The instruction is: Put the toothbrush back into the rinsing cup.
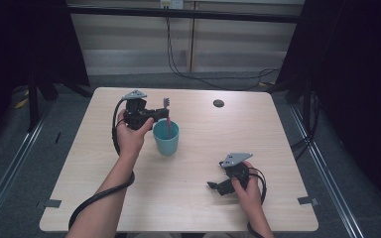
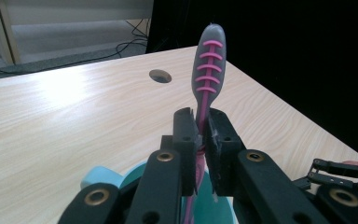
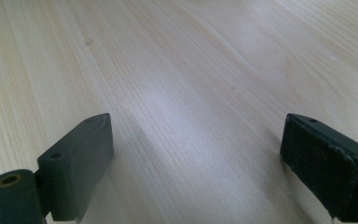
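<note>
Dark curtains flank a pale wood-grain bench [image 1: 188, 198] with a round cable hole [image 1: 219, 103] near its far edge; cables trail on the floor behind.

High view: left gripper [image 1: 161, 113] held above a teal plastic cup [image 1: 166, 139] standing left of centre on the bench. It pinches a pink-and-grey toothbrush [image 1: 167, 106] by the neck, head up, handle running down into the cup. Probably held upright so the handle drops or lifts straight through the cup mouth; can't say which. Right gripper [image 1: 214, 186] sits low at the near right of the bench, well apart from the cup, likely parked out of the way.

Left gripper view: fingers [image 2: 186, 133] pressed onto the toothbrush's pink neck just below the grey head with pink ribs. Cup rim directly underneath. Other gripper at the bottom right corner.

Right gripper view: fingers [image 3: 81, 156] spread wide, nothing between them, bare bench wood ahead and close beneath.
</note>
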